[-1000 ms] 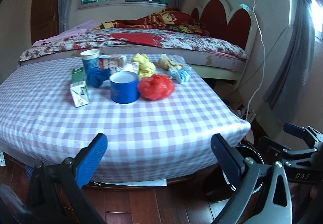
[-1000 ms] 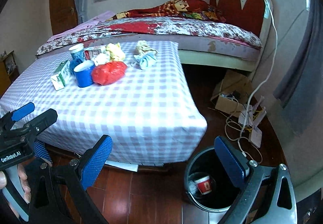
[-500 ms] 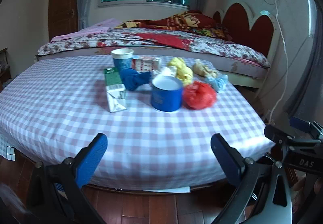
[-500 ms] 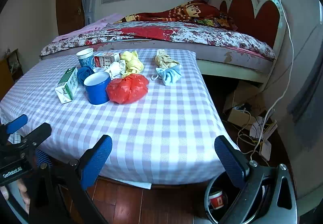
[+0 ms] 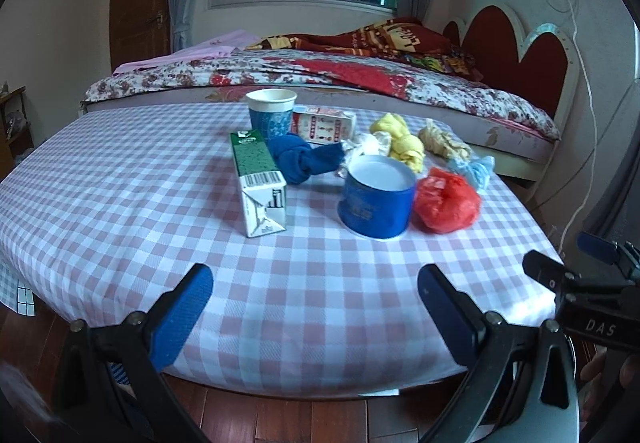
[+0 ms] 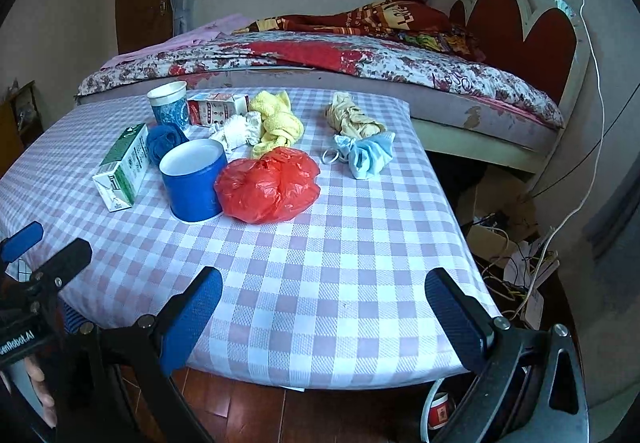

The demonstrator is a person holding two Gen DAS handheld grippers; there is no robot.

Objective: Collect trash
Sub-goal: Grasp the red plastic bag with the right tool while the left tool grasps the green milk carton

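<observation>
Both grippers empty, jaws spread, held at the near edge of the checked table [image 6: 340,275].

Bin [image 6: 430,409] mostly hidden under the table edge and behind the right gripper [image 6: 324,317]; only its rim and a red-white cup inside show. Print on cartons unreadable. Left gripper [image 5: 316,313] level, aimed at the trash cluster mid-table: green carton [image 5: 260,183], blue cup [image 5: 376,197], red bag [image 6: 270,185], knotted cloths.
</observation>
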